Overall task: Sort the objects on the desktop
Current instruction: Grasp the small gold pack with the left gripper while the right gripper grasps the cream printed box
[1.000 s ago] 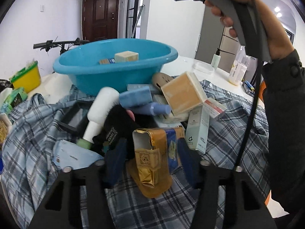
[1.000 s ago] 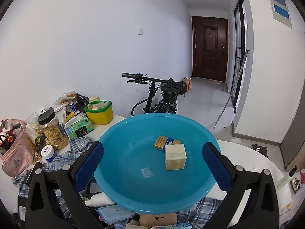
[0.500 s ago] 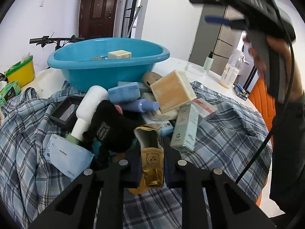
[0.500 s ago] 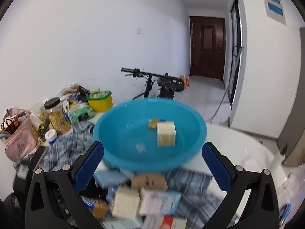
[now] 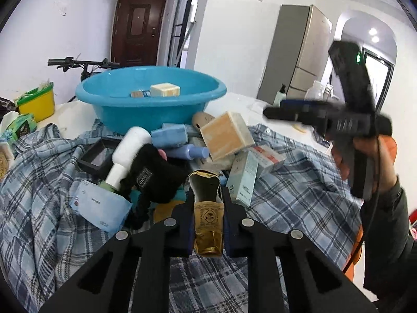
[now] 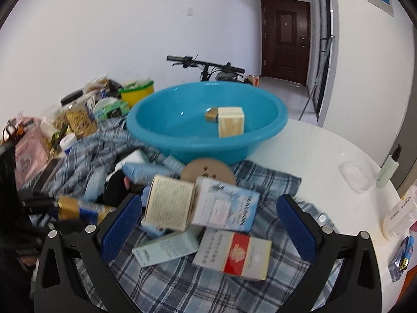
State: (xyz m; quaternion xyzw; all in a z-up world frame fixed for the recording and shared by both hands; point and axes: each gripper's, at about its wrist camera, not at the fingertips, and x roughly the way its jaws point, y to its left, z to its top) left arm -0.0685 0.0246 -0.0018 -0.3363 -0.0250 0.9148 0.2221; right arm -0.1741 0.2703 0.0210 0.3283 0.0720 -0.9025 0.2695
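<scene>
My left gripper [image 5: 207, 203] is shut on a gold packet [image 5: 207, 216], which stands upright between its pads at the near edge of a heap of boxes and bottles. The heap lies on a blue plaid shirt [image 5: 299, 182]. Behind it stands a blue basin [image 5: 151, 114] holding a cream box [image 5: 165, 90] and a small orange box [image 5: 136, 94]. My right gripper [image 6: 208, 224] hangs open over the heap, above a cream box with print [image 6: 169, 206], a white-blue box [image 6: 226, 206] and a red-white box [image 6: 234, 253]. The basin [image 6: 208, 140] sits beyond them.
A yellow tub [image 6: 136, 94], a jar [image 6: 78, 117] and a pink bag [image 6: 28, 151] crowd the left end of the white table [image 6: 312, 151]. A white pump bottle [image 6: 388, 169] stands at its right edge. A bicycle [image 6: 208, 65] leans behind the basin.
My left gripper closed on the gold packet and lifted it slightly. My right gripper came down and back from above the basin to just over the heap of boxes.
</scene>
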